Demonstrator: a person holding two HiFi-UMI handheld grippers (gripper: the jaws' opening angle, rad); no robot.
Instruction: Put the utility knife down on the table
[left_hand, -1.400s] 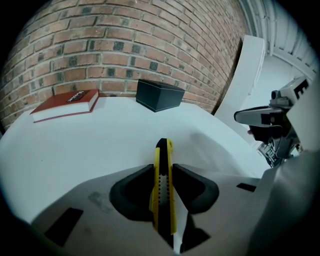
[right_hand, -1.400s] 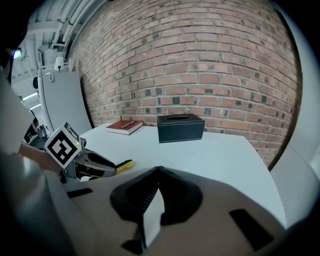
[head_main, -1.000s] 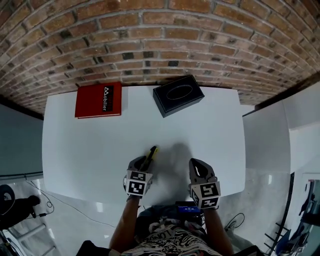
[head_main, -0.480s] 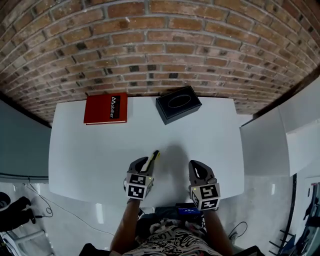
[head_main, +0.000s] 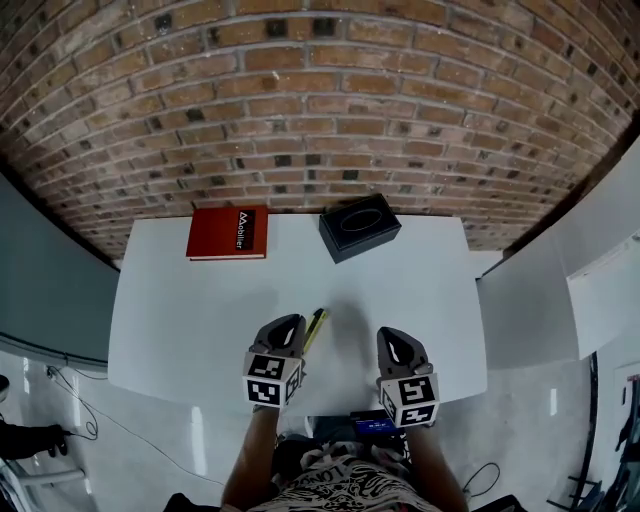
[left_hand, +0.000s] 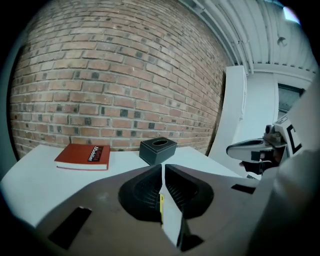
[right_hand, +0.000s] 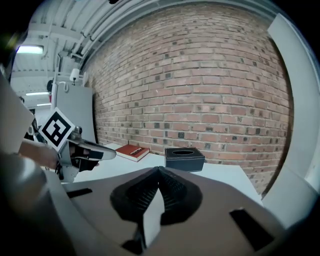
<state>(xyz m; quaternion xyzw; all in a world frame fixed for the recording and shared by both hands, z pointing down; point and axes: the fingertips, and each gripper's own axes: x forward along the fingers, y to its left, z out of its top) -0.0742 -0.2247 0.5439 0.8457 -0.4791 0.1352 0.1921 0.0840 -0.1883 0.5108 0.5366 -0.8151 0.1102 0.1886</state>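
Utility knife (head_main: 315, 328) is flat on the white table (head_main: 180, 320) just right of your left gripper (head_main: 287, 326), in from the front edge; its jaws have just closed to a slit on nothing, your right gripper (head_main: 393, 340) is shut and empty, and there's bare tabletop up to the red book (head_main: 228, 232) and black box (head_main: 360, 226).

A white table (head_main: 170, 330) stands against a brick wall (head_main: 300, 100). At its far edge sits a black tissue box (head_main: 360, 227), with a red book (head_main: 227, 232) lying flat well to the box's left. Nearer than the box and slightly left, the utility knife (head_main: 316, 322) (yellow and black) lies on the tabletop. The left gripper (head_main: 292, 323) is just beside it, its jaws just closed further with nothing between them. The right gripper (head_main: 391, 336) hangs nearer than the box, slightly right.
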